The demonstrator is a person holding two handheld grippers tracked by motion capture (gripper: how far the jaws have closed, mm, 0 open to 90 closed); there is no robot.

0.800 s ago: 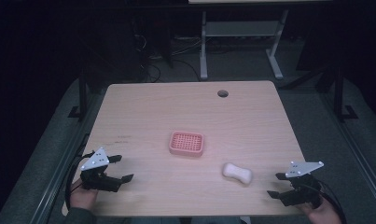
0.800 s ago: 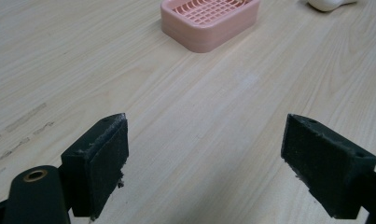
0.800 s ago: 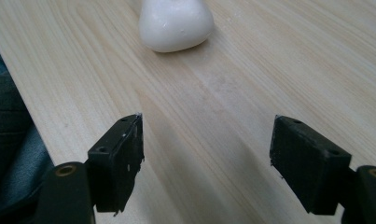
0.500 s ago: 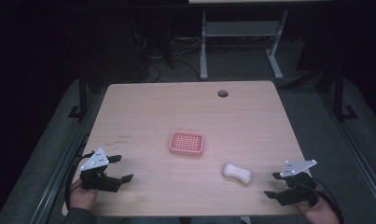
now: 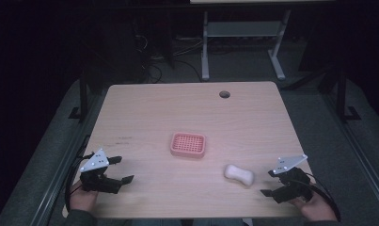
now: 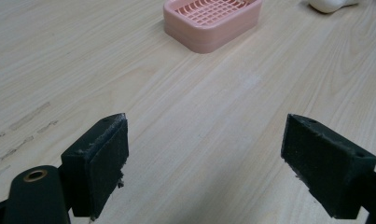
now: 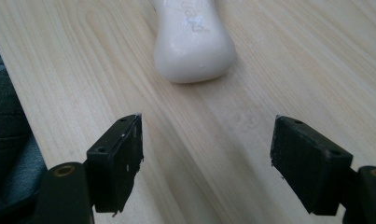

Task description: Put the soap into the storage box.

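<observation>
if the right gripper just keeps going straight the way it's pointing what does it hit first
Most likely the white soap bar. In the right gripper view it lies on the table straight ahead of the open right gripper, roughly centred between the jaws, with only bare wood before it. How far off is unclear.

A white bar of soap (image 5: 239,174) lies flat on the table, near a pink soap dish (image 5: 188,145) with a grid top

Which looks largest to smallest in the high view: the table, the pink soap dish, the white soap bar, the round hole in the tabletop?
1. table
2. pink soap dish
3. white soap bar
4. round hole, though it lies farthest from the camera
</observation>
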